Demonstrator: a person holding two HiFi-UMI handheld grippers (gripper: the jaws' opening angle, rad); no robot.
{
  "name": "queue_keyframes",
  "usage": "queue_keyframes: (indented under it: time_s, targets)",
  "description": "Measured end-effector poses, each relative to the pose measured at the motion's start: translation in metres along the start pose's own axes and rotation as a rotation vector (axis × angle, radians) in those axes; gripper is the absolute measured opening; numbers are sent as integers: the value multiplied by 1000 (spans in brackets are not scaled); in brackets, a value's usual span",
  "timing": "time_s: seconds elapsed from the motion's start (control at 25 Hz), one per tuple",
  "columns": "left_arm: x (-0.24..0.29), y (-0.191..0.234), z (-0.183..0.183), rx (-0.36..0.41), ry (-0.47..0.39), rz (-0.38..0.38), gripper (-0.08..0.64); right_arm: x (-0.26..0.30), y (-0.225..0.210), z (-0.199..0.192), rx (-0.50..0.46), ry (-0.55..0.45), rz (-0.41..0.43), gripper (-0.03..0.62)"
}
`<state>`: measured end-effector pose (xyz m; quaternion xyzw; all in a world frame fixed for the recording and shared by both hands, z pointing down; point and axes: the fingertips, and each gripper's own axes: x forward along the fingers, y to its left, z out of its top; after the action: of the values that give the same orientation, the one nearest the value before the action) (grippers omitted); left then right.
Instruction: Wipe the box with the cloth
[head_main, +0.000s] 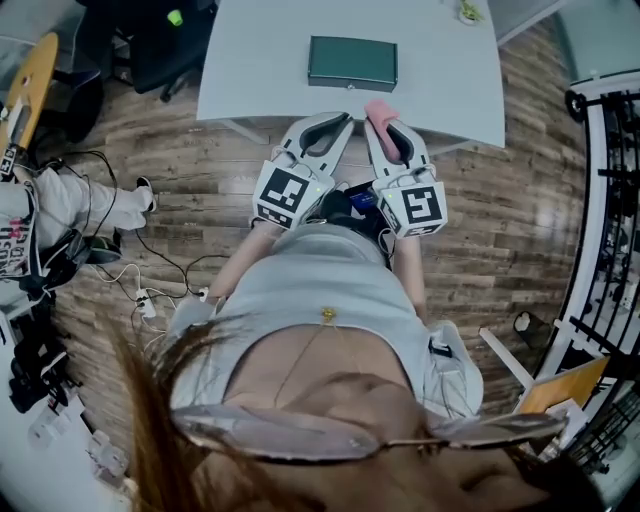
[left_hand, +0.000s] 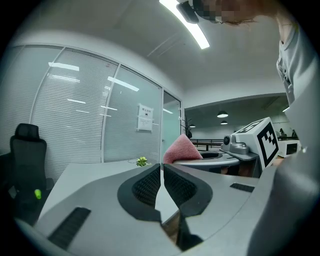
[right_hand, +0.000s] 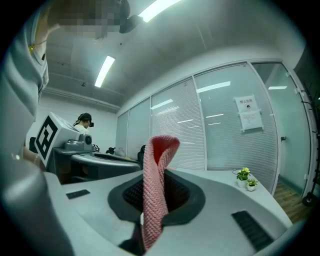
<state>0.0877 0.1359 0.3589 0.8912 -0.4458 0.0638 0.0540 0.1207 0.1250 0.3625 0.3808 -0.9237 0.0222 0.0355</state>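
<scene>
A flat dark green box lies on the white table, near its front edge. My right gripper is shut on a pink knitted cloth, which stands up folded between its jaws. It hovers at the table's front edge, a little right of the box. My left gripper is shut with nothing in it; its pads meet in the left gripper view. It is beside the right one, just short of the box. The cloth also shows there, at the right.
A black office chair stands left of the table. Small potted plants sit at the table's far corner. Cables and a power strip lie on the wood floor at the left. A metal rack stands at the right.
</scene>
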Motion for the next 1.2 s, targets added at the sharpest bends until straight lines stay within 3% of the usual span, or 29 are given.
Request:
queue_keyframes:
  time_s: [0.28, 0.68, 1.2]
  targets:
    - [35, 13, 14, -11, -42, 33, 41, 20, -32, 4, 7, -7, 26, 43]
    - [59, 28, 13, -24, -59, 63, 41, 41, -46, 1, 27, -7, 77, 43]
    - [87, 79, 3, -57, -25, -10, 41, 82, -78, -19, 54, 39, -32, 43]
